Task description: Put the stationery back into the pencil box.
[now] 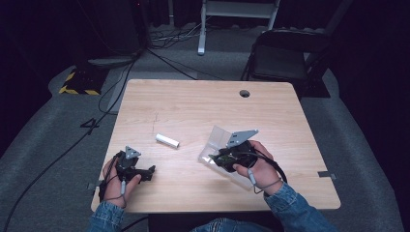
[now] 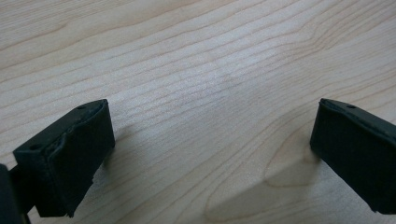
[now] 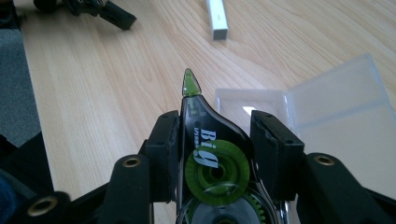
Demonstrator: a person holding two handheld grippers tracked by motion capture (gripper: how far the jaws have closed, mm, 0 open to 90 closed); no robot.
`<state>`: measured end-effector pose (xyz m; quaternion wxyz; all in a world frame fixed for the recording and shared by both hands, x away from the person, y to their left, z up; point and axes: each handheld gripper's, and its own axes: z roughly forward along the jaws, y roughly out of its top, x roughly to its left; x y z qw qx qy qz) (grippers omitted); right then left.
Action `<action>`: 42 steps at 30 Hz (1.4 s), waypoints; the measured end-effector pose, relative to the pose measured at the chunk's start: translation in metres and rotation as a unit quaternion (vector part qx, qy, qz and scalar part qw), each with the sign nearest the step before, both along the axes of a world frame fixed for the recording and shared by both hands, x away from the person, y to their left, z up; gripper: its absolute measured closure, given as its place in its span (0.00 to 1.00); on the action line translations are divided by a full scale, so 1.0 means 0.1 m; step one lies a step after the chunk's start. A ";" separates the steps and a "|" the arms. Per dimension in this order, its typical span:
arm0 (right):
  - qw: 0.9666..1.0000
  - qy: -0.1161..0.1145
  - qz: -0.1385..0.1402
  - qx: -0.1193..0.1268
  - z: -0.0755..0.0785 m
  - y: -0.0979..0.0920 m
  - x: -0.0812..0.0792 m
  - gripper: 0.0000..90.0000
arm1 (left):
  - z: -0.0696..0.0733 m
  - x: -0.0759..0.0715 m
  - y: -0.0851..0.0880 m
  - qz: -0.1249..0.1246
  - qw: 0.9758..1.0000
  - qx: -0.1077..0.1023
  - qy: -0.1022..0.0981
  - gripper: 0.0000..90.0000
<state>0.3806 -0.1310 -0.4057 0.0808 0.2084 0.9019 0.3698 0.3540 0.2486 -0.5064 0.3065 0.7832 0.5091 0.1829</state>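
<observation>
Correction-tape dispenser (image 3: 212,158), green and smoky-clear plastic with a pointed green tip: that's what we have in the right tongs (image 3: 215,140), clenched on its two flat sides just ahead of the green reel. In the high view we see the right tongs (image 1: 227,155) holding it above the pale wooden surface (image 1: 193,104), beside the clear plastic case (image 1: 218,137) that lies open there. We judge this dispenser to be a light thing, a hollow shell with a reel and gears inside, so weight is no worry. The shell is stiff but thin and glossy, and that makes it slippery; we'd say the flat sides are the right place to take it, as we do now, with the pads square on the widest part of the body. Squeeze too hard and the shell may flex and bind the reel; squeeze too little and the teardrop shape may slide out forward. The tip looks like the fragile bit, so we keep it free of the pads and off the surface.

Over on the other side, our left tongs (image 1: 138,170) rest low near the front edge, released, jaws wide apart with bare wood between them. A small white cylinder (image 1: 167,140) lies on the surface between the two hands, well apart from both, untouched.
</observation>
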 end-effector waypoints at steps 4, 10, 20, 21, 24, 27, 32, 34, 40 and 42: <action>1.000 0.002 -0.007 -0.005 -0.03 -0.11 0.00 0.61 | 0.00 0.00 0.00 0.001 1.000 -0.002 0.001 0.00; 1.000 0.005 -0.016 -0.011 -0.05 -0.23 0.01 0.61 | 0.00 0.00 0.00 0.001 1.000 -0.002 0.001 0.00; 0.999 0.026 -0.019 -0.029 -0.16 -0.32 0.02 0.61 | 0.00 0.00 0.00 0.001 1.000 -0.002 0.001 0.00; 0.999 0.026 -0.018 -0.030 -0.17 -0.32 0.03 0.61 | 0.00 0.00 0.00 0.001 1.000 -0.002 0.001 0.00; 0.999 0.031 -0.018 -0.036 -0.18 -0.34 0.04 0.61 | 0.00 0.00 0.00 0.001 1.000 -0.002 0.001 0.00; 0.998 0.039 -0.018 -0.044 -0.21 -0.36 0.04 0.61 | 0.00 0.00 0.00 0.002 1.000 -0.002 0.001 0.00; 0.997 0.049 -0.019 -0.061 -0.27 -0.41 0.05 0.61 | 0.00 0.00 0.00 0.002 1.000 -0.002 0.001 0.00; 0.996 0.053 -0.022 -0.061 -0.29 -0.43 0.06 0.61 | 0.00 0.00 0.00 0.001 1.000 -0.001 0.001 0.00; 0.995 0.061 -0.024 -0.071 -0.34 -0.45 0.07 0.61 | 0.00 0.00 0.00 0.001 1.000 -0.001 0.000 0.00; 0.995 0.064 -0.024 -0.074 -0.36 -0.45 0.08 0.61 | 0.00 0.00 0.00 0.001 1.000 -0.002 0.001 0.00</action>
